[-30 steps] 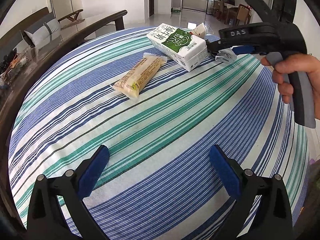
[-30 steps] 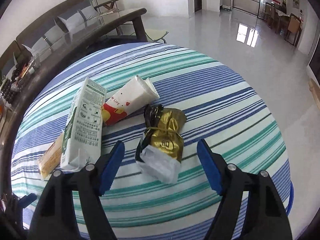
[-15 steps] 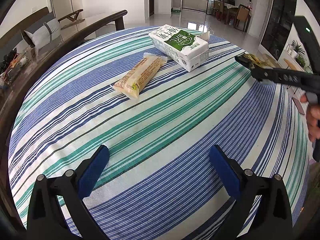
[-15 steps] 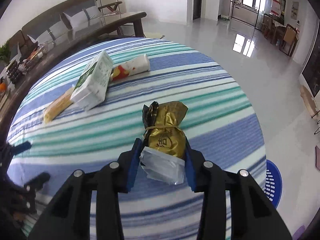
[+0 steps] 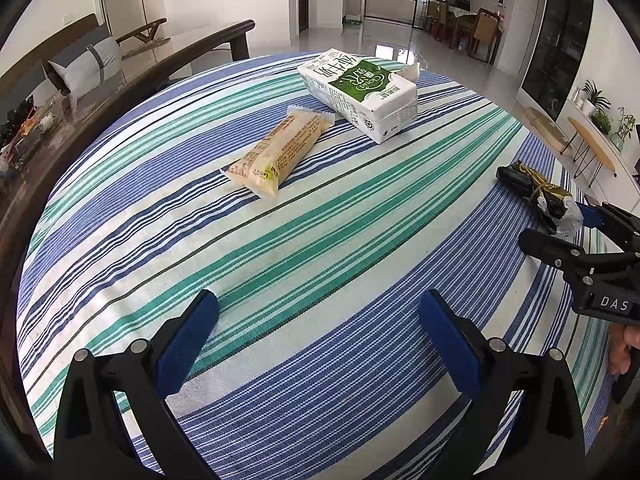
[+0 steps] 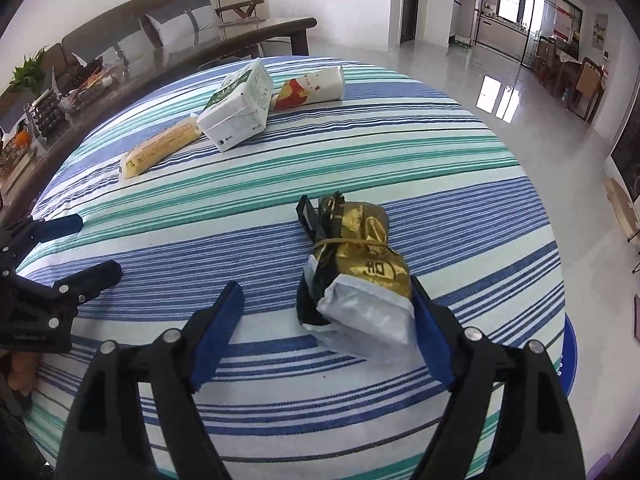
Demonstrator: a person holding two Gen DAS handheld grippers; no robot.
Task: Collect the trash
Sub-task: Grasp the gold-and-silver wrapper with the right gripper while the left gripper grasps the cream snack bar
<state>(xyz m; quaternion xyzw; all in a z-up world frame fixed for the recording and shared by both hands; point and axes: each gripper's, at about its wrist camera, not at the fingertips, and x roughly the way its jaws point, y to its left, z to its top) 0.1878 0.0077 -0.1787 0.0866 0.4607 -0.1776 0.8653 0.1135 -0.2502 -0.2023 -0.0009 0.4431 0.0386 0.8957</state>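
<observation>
A gold and black foil bag [image 6: 360, 268] with a white end lies on the striped tablecloth [image 6: 360, 152], between the fingers of my open right gripper [image 6: 326, 312], against the right pad; it also shows in the left wrist view [image 5: 536, 192]. Farther off lie a green and white milk carton [image 5: 360, 88], a yellow snack wrapper [image 5: 276, 152] and a red and white pack [image 6: 312, 88]. My left gripper [image 5: 318, 336] is open and empty above the cloth near the front edge.
A blue basket [image 6: 568, 356] stands on the floor past the table's right edge. A dark wooden bench [image 5: 100, 92] with cushions and clutter runs along the left side. Dining chairs [image 5: 480, 36] stand far back.
My right gripper pulled the foil bag toward the table's near right edge, then opened; the bag now lies loose between the pads. The left gripper has not moved.
</observation>
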